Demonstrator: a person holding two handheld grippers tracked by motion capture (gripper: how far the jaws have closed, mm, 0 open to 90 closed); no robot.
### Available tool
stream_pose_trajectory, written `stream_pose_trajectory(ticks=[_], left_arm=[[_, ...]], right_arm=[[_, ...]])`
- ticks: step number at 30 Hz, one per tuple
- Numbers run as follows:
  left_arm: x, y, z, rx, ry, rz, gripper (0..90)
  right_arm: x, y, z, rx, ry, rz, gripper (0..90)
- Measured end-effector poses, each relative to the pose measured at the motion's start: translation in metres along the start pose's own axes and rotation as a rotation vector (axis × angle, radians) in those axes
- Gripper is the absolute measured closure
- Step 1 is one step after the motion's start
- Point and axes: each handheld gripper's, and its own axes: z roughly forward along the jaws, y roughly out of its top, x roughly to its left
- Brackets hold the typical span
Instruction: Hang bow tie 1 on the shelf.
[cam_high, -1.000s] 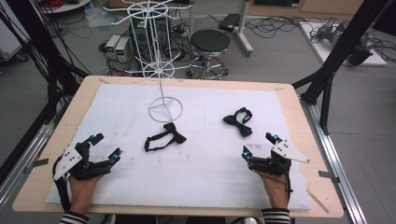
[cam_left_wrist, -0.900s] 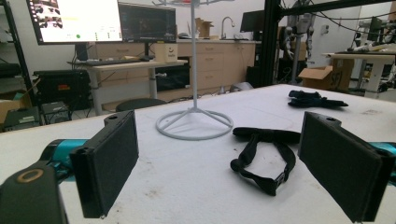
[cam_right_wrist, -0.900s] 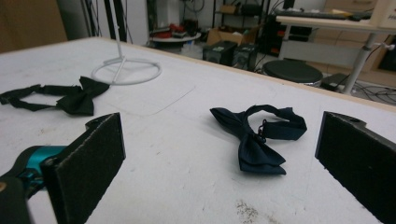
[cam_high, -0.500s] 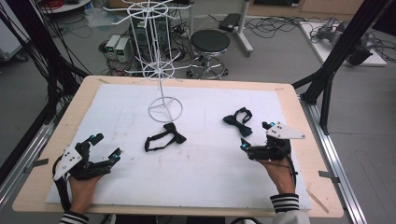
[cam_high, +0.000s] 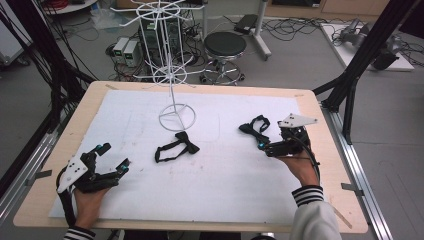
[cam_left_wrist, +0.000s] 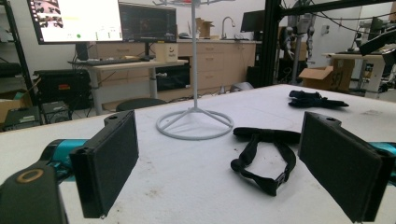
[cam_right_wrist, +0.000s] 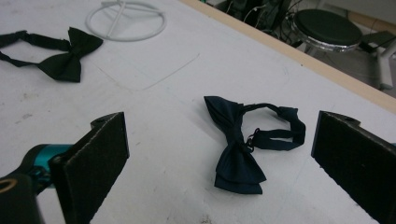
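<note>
Workshop floor with cables, a round black stool (cam_high: 225, 45) and dark frame posts around a wooden table (cam_high: 320, 120) covered by a white mat (cam_high: 225, 200).

Navy bow tie (cam_right_wrist: 236, 149): lies flat on the mat at the table's 3 o'clock side. In the right gripper view it sits between the two black pads, nearer the right one, touching neither; its strap loops off toward 2 o'clock. In the high view it shows as a dark shape (cam_high: 255, 128) just beside the right gripper, at that gripper's 10 o'clock.

Right gripper (cam_high: 272, 145): held in the right hand (cam_high: 300, 167), striped cuff at the wrist. Jaws spread wide, nothing between the pads but the mat and the tie lying on it.

Black bow tie (cam_high: 175, 147): near the table centre, strap looped toward 8 o'clock. It lies just at 6 o'clock of the wire stand's ring base, apart from it. In the left gripper view its strap (cam_left_wrist: 264, 156) lies ahead, between the pads and well clear of both.

White wire stand (cam_high: 170, 75): upright, round base on the mat at the table's 12 o'clock side, tiers of hooks above.

Left gripper (cam_high: 114, 156): at the table's 8 o'clock corner, held in the left hand (cam_high: 90, 200). Jaws spread wide and empty, resting low over the mat.

Background in the left gripper view: monitors, desks, cabinets.
</note>
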Motion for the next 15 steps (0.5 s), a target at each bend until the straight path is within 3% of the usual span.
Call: stream_pose_trajectory(ticks=[2,8,14,15], left_arm=[[0.0,0.0,0.0,0.0,0.0,-0.001,12.7],[0.0,0.0,0.0,0.0,0.001,-0.002,12.8],[0.0,0.0,0.0,0.0,0.001,-0.002,12.8],[0.0,0.0,0.0,0.0,0.002,-0.002,12.7]], right_arm=[[-0.002,0.001,0.002,0.009,0.006,-0.003,4.5],[-0.011,0.005,0.018,0.104,0.027,0.002,4.5],[-0.016,0.008,0.027,0.131,0.045,0.019,4.9],[-0.017,0.009,0.031,0.158,0.042,0.013,5.0]])
